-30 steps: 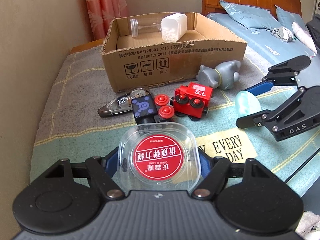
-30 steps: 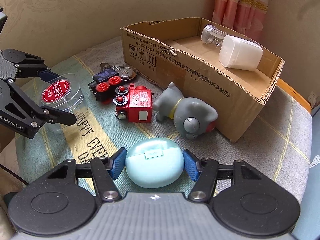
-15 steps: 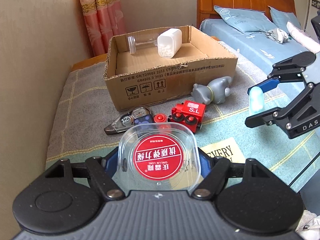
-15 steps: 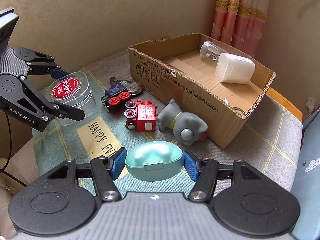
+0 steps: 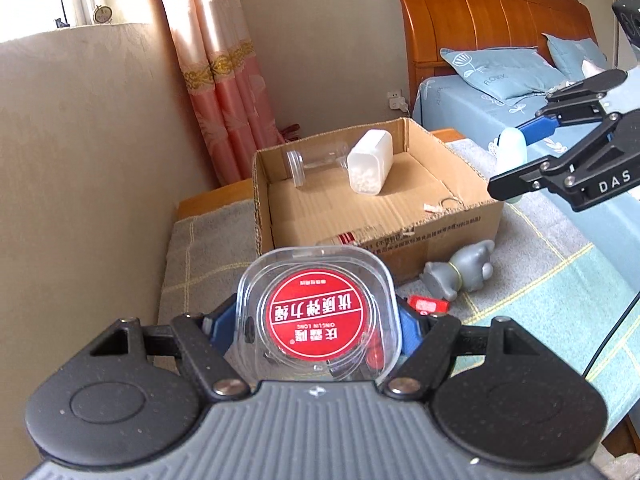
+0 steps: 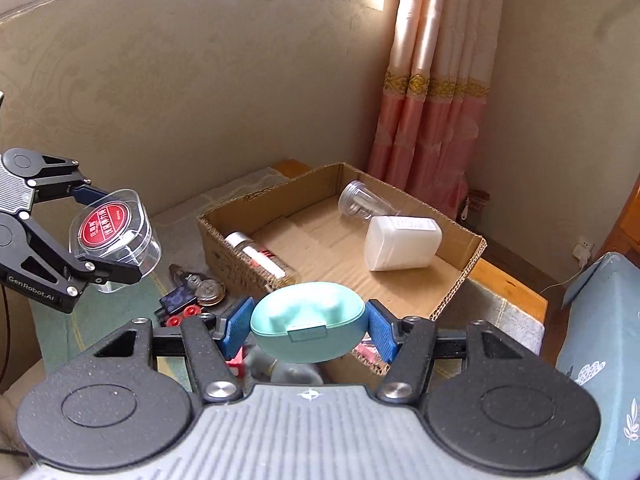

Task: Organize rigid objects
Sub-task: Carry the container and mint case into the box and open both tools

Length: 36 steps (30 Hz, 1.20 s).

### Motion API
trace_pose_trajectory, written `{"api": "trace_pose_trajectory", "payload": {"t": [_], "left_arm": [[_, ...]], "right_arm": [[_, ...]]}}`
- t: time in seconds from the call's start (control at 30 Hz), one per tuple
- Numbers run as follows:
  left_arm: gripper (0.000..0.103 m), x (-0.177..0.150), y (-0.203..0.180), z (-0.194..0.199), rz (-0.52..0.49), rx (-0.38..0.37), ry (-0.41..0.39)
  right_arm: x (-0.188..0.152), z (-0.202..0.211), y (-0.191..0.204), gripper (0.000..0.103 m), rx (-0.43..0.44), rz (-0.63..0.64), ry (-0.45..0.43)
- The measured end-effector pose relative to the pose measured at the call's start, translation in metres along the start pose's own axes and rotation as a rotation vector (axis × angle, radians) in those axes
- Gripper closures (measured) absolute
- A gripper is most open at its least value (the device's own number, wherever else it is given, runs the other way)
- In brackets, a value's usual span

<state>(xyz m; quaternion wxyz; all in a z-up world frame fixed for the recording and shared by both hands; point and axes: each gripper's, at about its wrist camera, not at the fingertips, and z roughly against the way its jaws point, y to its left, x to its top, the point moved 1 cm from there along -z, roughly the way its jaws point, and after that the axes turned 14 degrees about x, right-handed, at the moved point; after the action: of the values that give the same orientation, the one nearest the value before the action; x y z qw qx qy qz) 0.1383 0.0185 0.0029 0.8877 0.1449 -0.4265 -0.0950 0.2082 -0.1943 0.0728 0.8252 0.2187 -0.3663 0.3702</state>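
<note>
The cardboard box (image 5: 372,196) lies open and holds a white bottle (image 6: 402,242). In front of the box, the left gripper (image 5: 318,320) clamps a clear tub (image 5: 318,314). Also near the box's front wall, the right gripper (image 6: 307,326) clamps a teal case (image 6: 308,322).

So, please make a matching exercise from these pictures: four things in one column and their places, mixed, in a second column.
Things:
1. clear tub with red label
2. mint green case
3. white bottle
4. grey toy

Places:
A. lying on its side in the cardboard box
B. held in the right gripper
C. on the blanket, outside the box
D. held in the left gripper

Pairs: 1-D, 2-B, 3-A, 4-C
</note>
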Motion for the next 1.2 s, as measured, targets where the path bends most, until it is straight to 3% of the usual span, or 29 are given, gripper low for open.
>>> {"api": "trace_pose_trajectory", "payload": {"t": [0.3,0.43,0.5,0.63,0.7,1.03,1.2], "left_arm": [[0.028,0.037,0.006,-0.016,-0.015,0.023,-0.058],[0.028,0.045,0.006,-0.025,-0.022,0.027,-0.056],[0.028,0.048,0.006,-0.029,-0.02,0.026,-0.05],[0.028,0.054,0.007,-0.036,-0.017,0.028,-0.05],[0.028,0.058,0.007,-0.038,-0.014,0.028,-0.051],[0.028,0.086,0.001,-0.066,-0.02,0.012,-0.011],[0.028,0.103,-0.008,-0.084,-0.03,-0.007,0.025]], "right_arm": [[0.013,-0.049,-0.034,0.037,-0.069,-0.134,0.085],[0.013,-0.059,-0.042,0.033,-0.079,-0.188,0.06],[0.014,-0.056,-0.044,0.02,-0.081,-0.209,0.031],[0.014,-0.045,-0.044,0.014,-0.094,-0.222,-0.005],[0.012,-0.037,-0.042,0.004,-0.108,-0.232,-0.029],[-0.009,-0.001,-0.027,0.0,-0.199,-0.376,-0.048],[-0.019,0.016,-0.015,0.0,-0.189,-0.428,-0.075]]}}
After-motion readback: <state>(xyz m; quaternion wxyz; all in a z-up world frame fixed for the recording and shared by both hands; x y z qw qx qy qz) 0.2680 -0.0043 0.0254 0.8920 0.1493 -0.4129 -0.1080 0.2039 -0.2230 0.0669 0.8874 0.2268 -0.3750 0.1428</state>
